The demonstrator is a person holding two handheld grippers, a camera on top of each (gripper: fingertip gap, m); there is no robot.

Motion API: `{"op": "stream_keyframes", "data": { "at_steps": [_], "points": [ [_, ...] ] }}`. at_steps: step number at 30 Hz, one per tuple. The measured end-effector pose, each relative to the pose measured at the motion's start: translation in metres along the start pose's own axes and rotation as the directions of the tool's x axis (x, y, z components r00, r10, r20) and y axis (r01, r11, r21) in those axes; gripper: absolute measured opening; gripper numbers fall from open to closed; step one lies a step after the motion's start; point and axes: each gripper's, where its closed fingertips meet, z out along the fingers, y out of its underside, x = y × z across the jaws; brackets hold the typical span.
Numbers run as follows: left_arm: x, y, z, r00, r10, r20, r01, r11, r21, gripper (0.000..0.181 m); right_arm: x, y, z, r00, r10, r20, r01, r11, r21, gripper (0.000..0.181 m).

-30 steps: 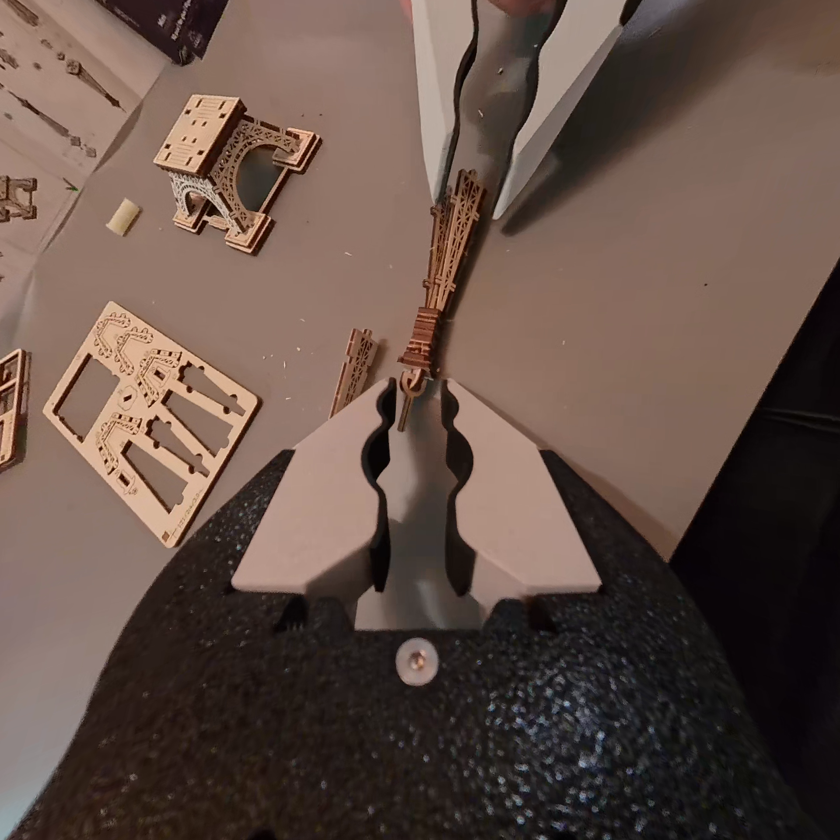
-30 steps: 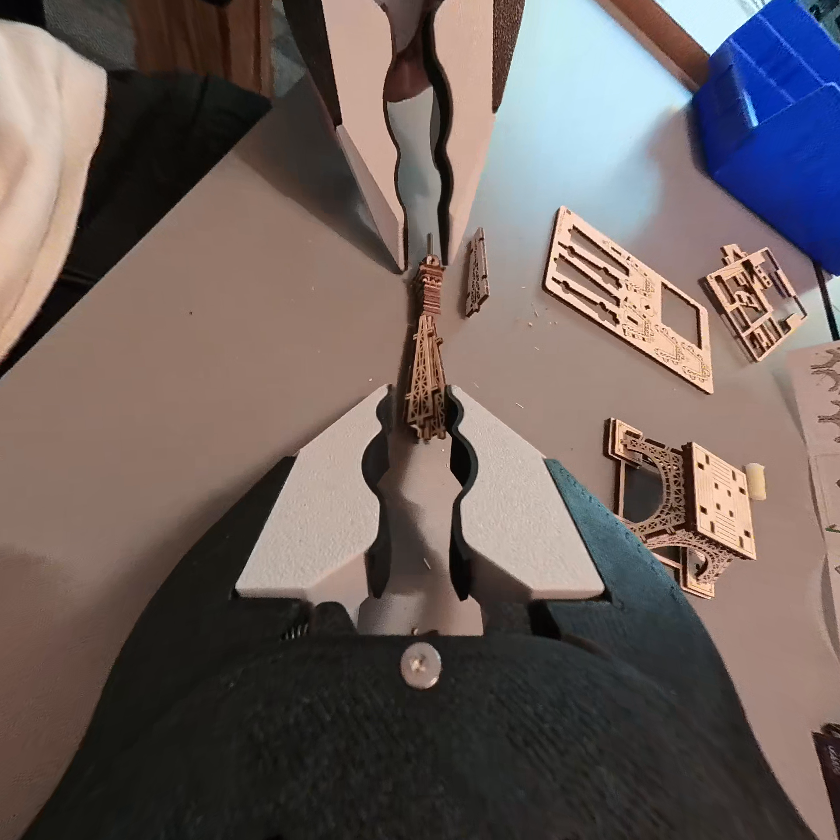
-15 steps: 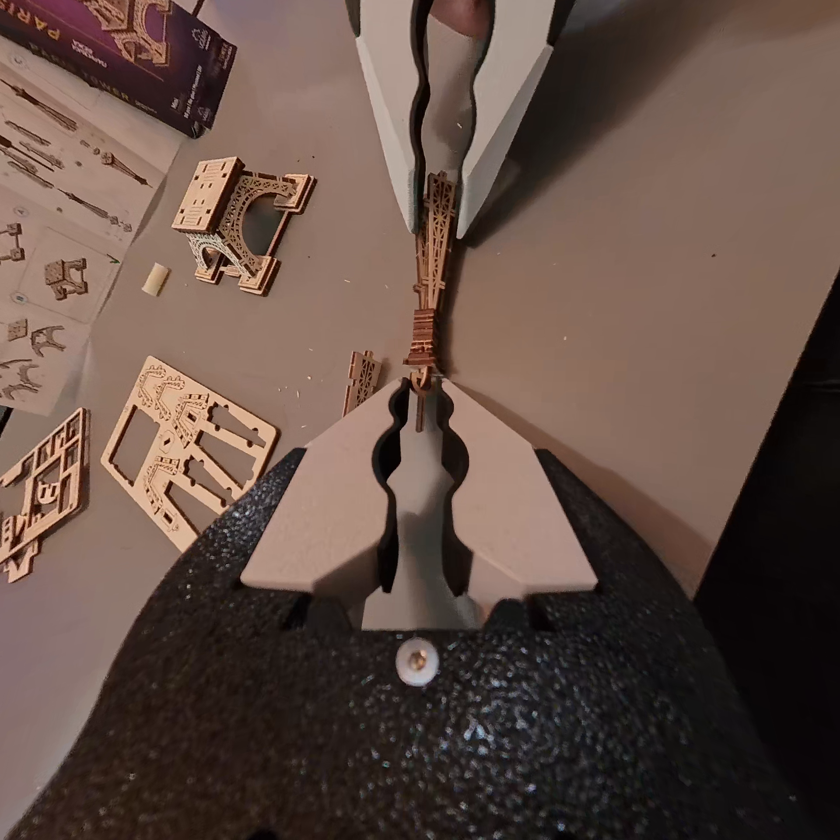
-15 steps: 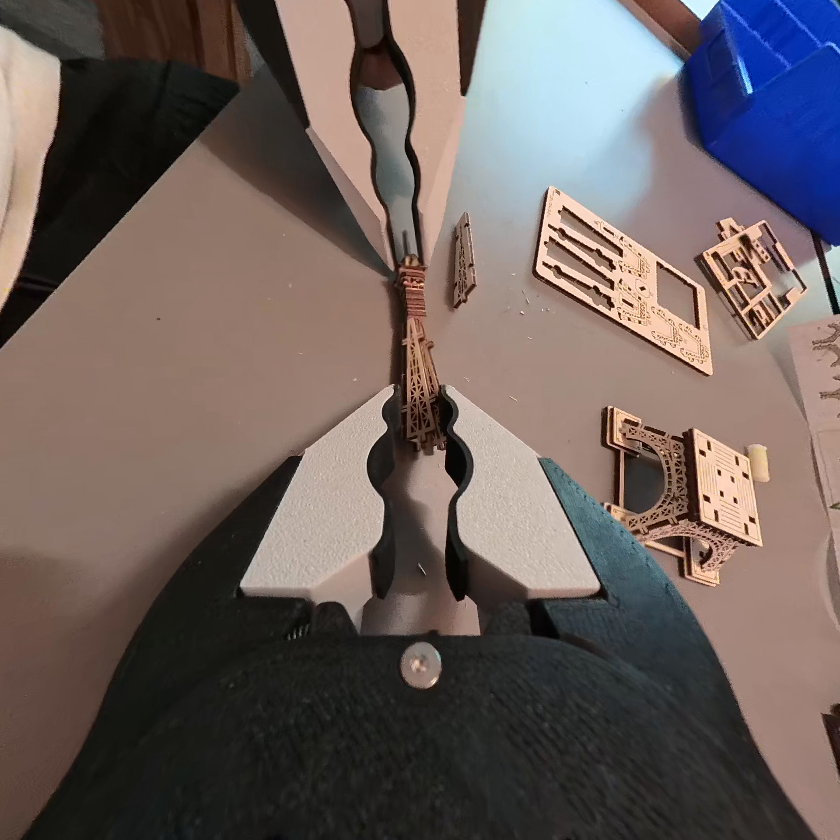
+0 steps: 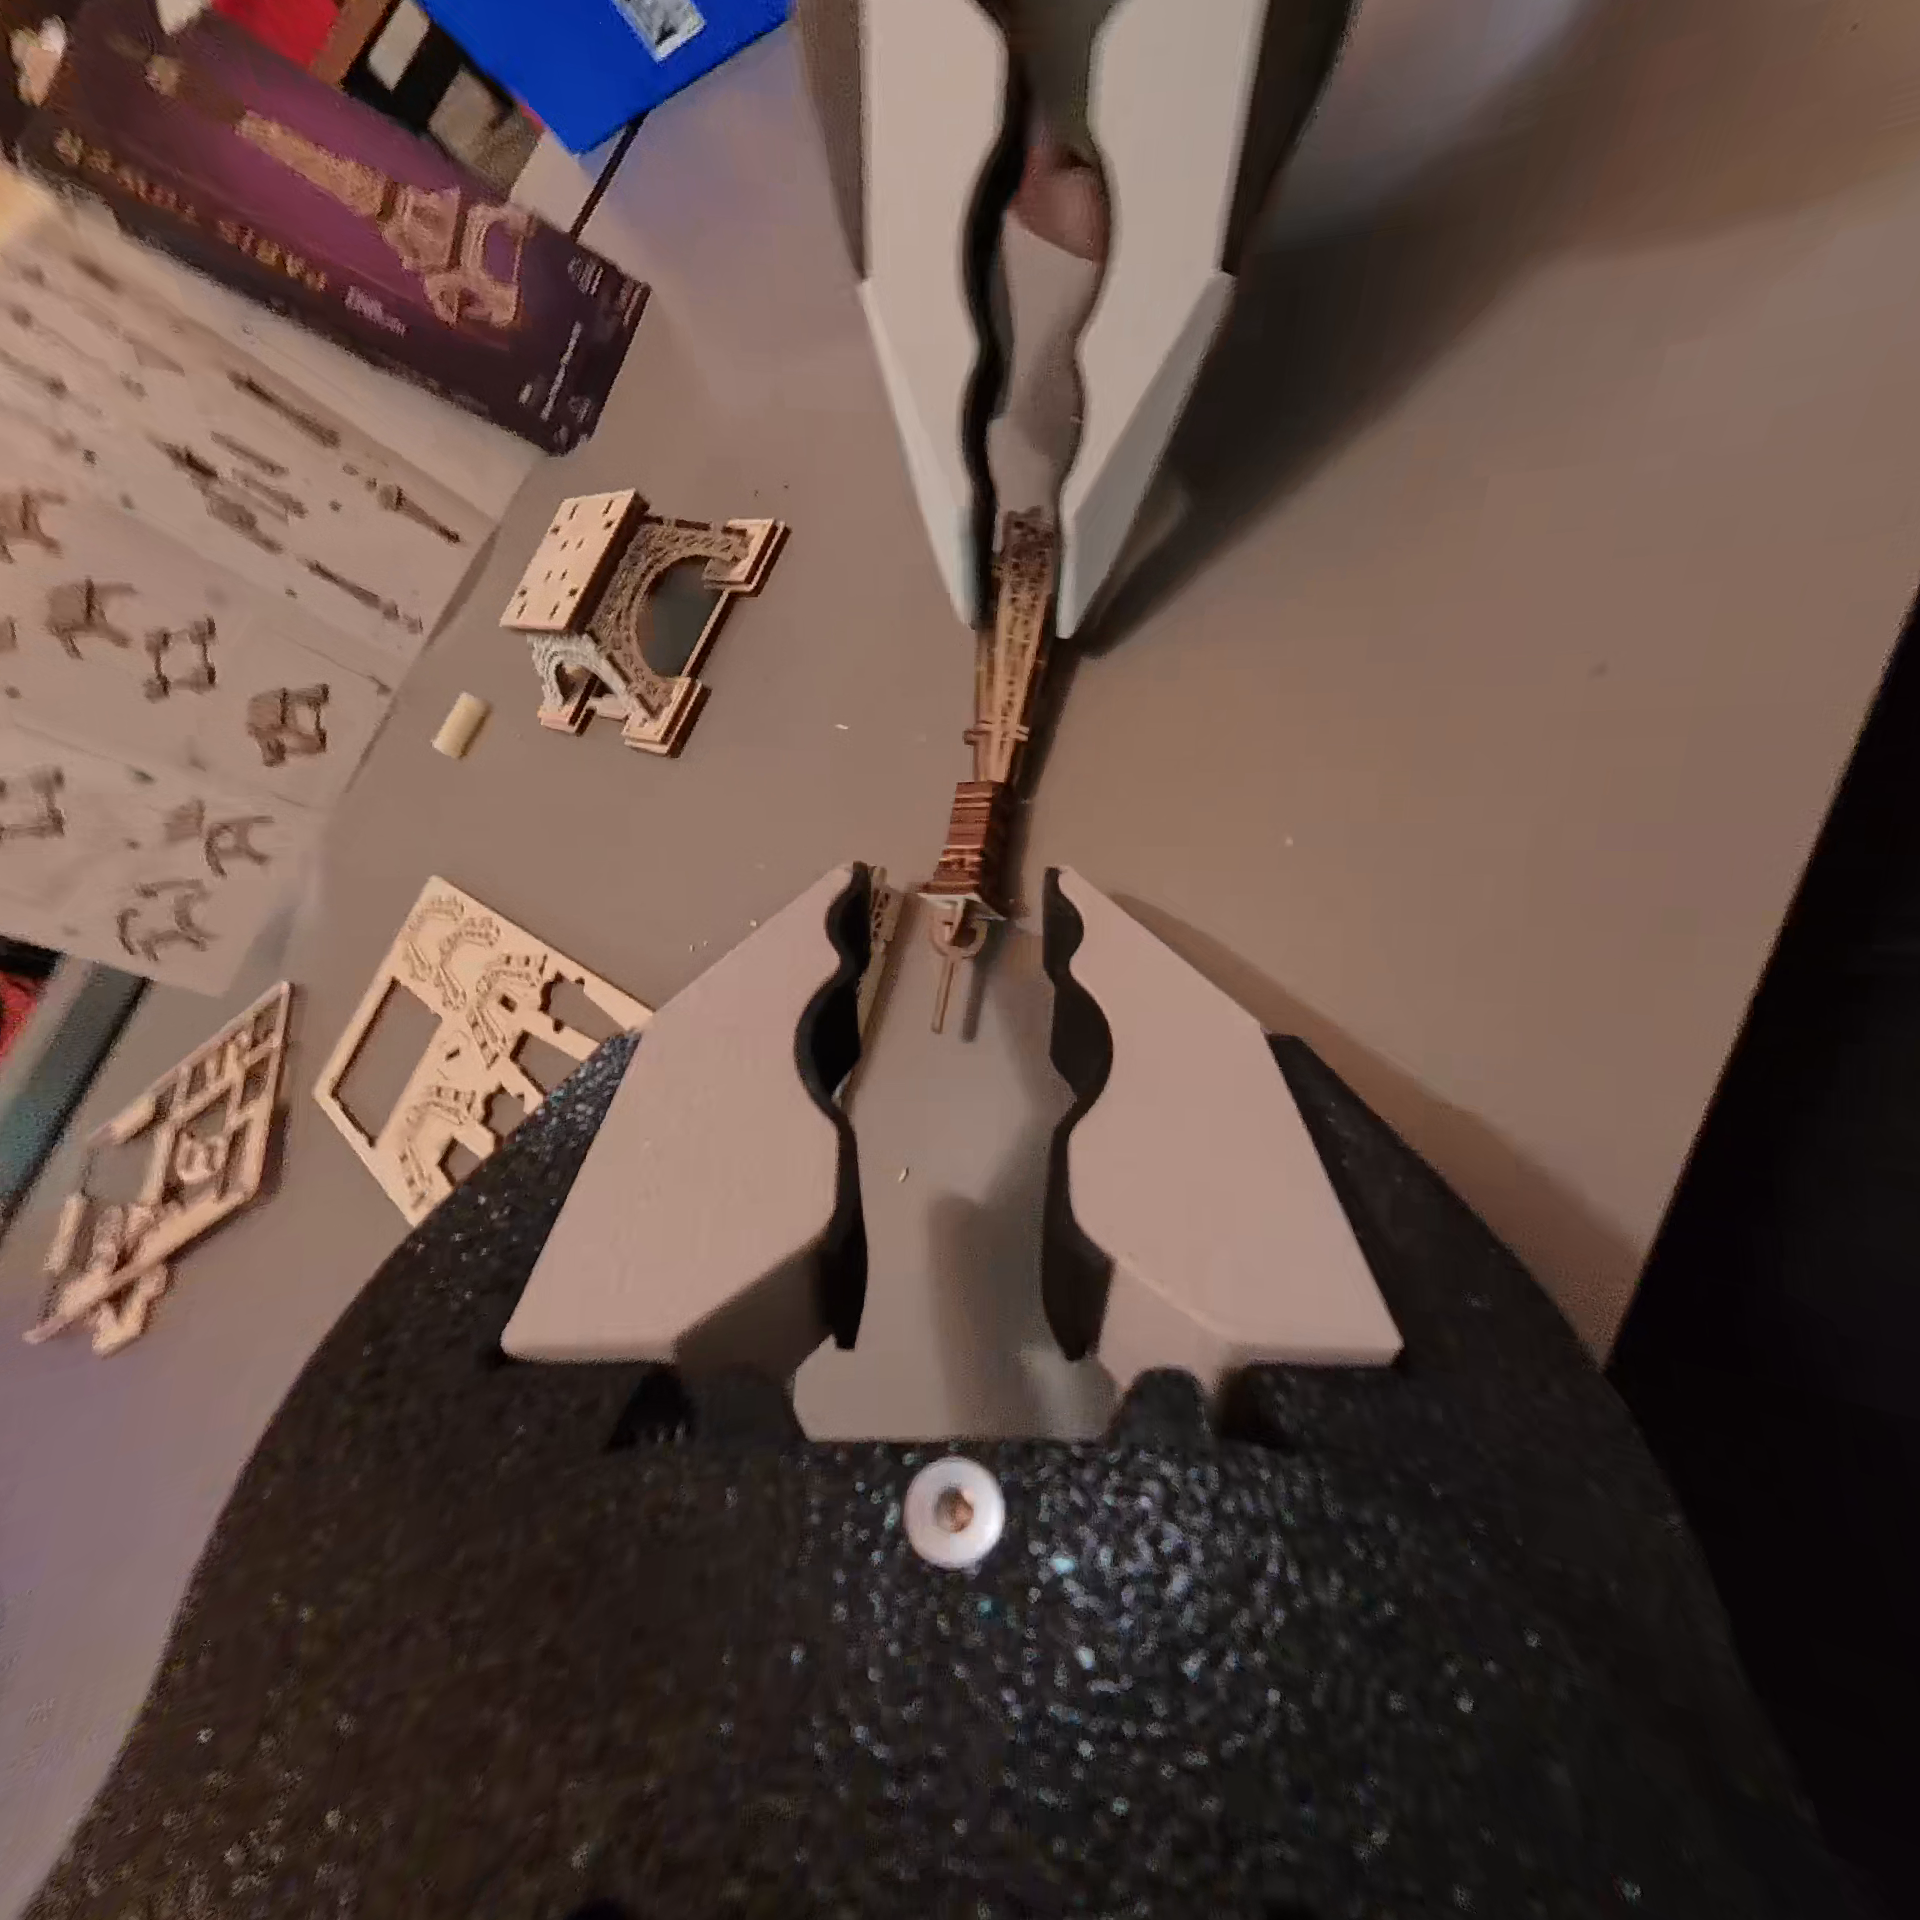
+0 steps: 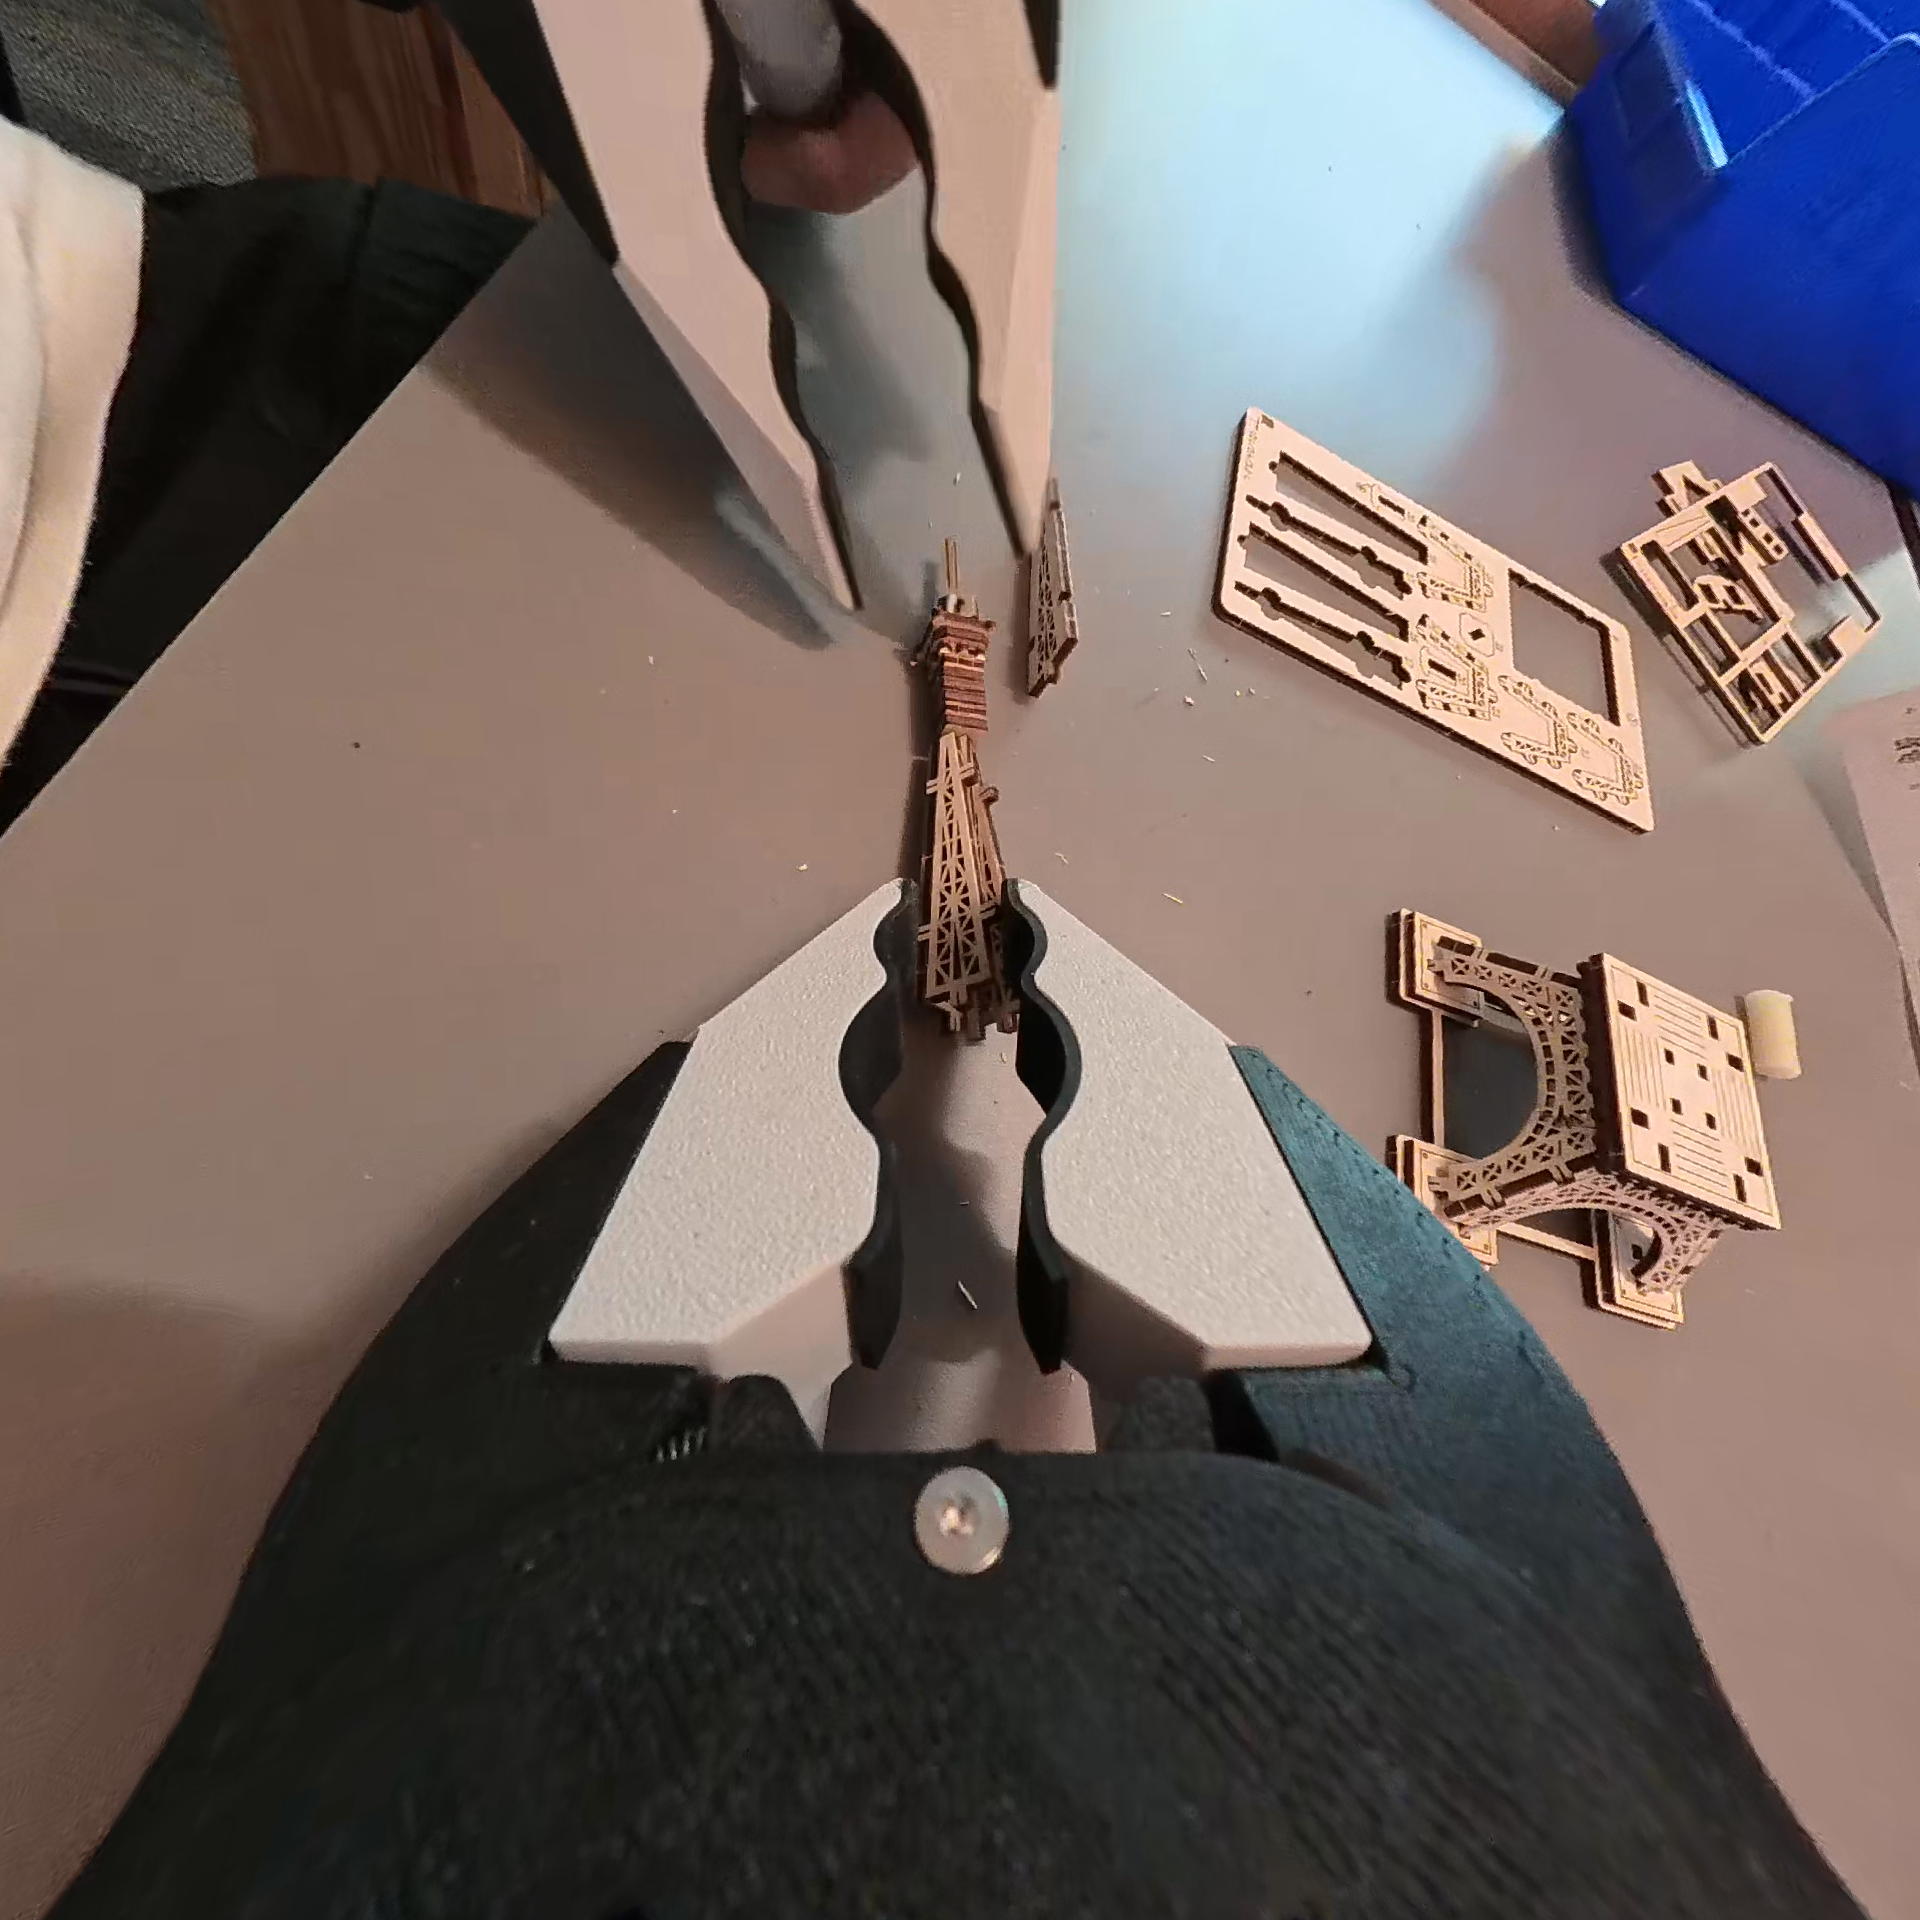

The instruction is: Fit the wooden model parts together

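While our right hand-held gripper [image 6: 961, 935] pinches the spire [image 6: 961, 831] mid-frame and the left hand-held gripper [image 5: 951, 904] gapes wide, the arched base [image 6: 1590, 1112] at lower right awaits joining.

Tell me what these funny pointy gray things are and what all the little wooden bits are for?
They are grippers, big two-finger tongs that a person holds, one in each hand. Each carries a camera looking along its fingers, so each picture is one gripper's own view, with the other opposite.

The right gripper pinches the wide end of a thin wooden tower top. The left gripper is open around its pointy tip, not squeezing.

On the gray table lie the tower's arched base, a small loose lattice piece, two wooden sheets with parts punched out, a little pale block, a blue bin, plus an instruction sheet and the kit's dark box.
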Motion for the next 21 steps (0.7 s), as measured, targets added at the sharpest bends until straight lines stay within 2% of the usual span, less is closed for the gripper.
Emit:
{"op": "stream_keyframes", "data": {
  "at_steps": [1,5,7,11,14,18,21],
  "points": [
    [-0.002,0.0,0.001,0.999,-0.045,-0.005,0.045,0.999,-0.007,0.034,0.0,0.0,0.0,1.0,-0.002,0.0,0.002,1.0,0.0,0.014],
    [-0.004,-0.008,0.011,0.973,-0.208,-0.096,0.208,0.978,-0.008,0.022,-0.001,0.0,0.0,1.0,-0.012,0.003,0.012,1.0,-0.001,0.014],
    [-0.009,-0.006,0.015,0.949,-0.287,-0.13,0.283,0.958,-0.047,0.016,-0.001,0.0,0.0,1.0,-0.017,0.002,0.017,1.0,-0.001,0.014],
    [-0.009,0.001,0.022,0.911,-0.36,-0.201,0.344,0.932,-0.113,0.019,-0.001,-0.001,0.0,1.0,-0.009,0.004,0.009,1.0,0.002,0.014],
    [-0.005,-0.001,0.022,0.906,-0.353,-0.235,0.333,0.935,-0.121,0.015,-0.001,0.0,0.0,1.0,-0.005,0.005,0.005,1.0,0.001,0.014],
    [0.002,-0.003,0.021,0.925,-0.283,-0.254,0.261,0.958,-0.117,0.0,-0.001,-0.001,0.0,1.0,0.0,0.005,0.0,1.0,0.002,0.014],
    [0.003,-0.004,0.021,0.938,-0.234,-0.255,0.211,0.971,-0.114,0.0,-0.001,0.0,0.0,1.0,0.003,0.006,-0.003,1.0,0.002,0.014]
  ]
}}
